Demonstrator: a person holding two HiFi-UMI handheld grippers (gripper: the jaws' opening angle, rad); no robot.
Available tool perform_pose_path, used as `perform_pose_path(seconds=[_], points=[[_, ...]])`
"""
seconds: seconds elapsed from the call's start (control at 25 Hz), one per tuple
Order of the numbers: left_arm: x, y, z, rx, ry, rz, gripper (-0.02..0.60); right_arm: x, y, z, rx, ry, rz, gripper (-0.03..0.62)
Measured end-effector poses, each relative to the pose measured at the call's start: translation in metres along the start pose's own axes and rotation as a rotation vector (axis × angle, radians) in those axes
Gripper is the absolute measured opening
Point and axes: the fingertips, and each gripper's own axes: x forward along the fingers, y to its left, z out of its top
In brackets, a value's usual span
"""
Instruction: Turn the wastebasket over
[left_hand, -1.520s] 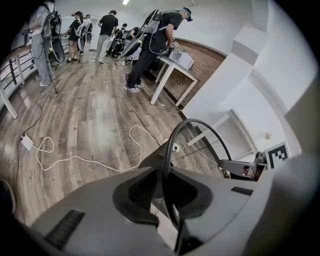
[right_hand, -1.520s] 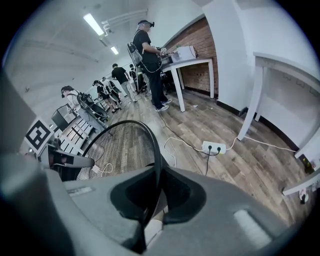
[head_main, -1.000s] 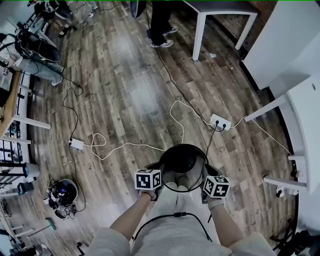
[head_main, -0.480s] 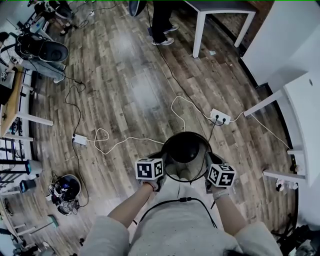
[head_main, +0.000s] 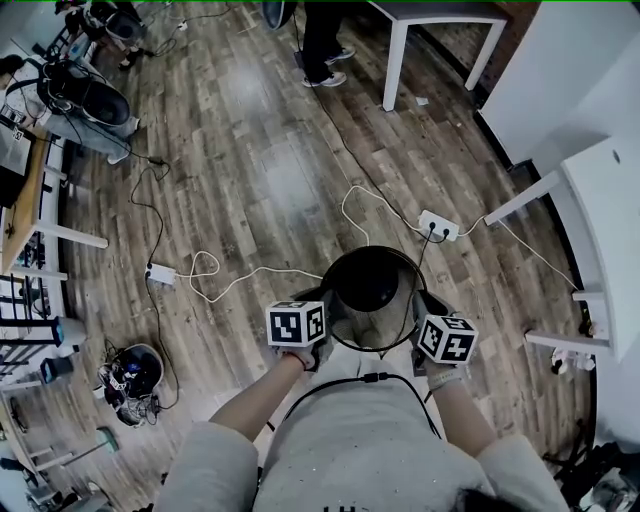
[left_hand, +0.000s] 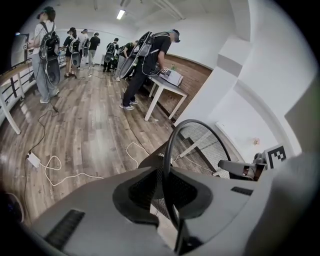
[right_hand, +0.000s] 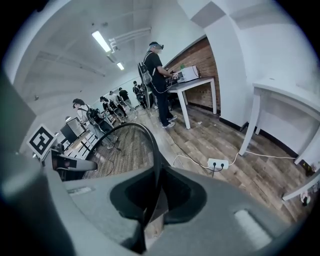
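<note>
In the head view, you are holding the black mesh wastebasket (head_main: 368, 290) close in front of your body, over the wooden floor (head_main: 250, 170), its mouth facing up, with the left tongs (head_main: 320, 342) and the right tongs (head_main: 416, 338) on opposite sides of its rim. In the left gripper view, the left tongs are pinching the rim tight. In the right gripper view, the right tongs are clamping the rim too.

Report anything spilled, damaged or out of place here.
Nothing spilled or damaged. The mesh wastebasket looks intact, held by its rim between the left gripper and right gripper. Only oddity: loose white cable and a power strip sprawl across the floor.
</note>
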Motion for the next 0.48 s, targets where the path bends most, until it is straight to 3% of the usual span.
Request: perform_pose_path(seconds=[0.48], points=[[-0.027,-0.005,0.013,0.022,-0.039,0.001,0.044,-0.016,0.018,0.015,-0.012,-0.037,0.012,0.023]])
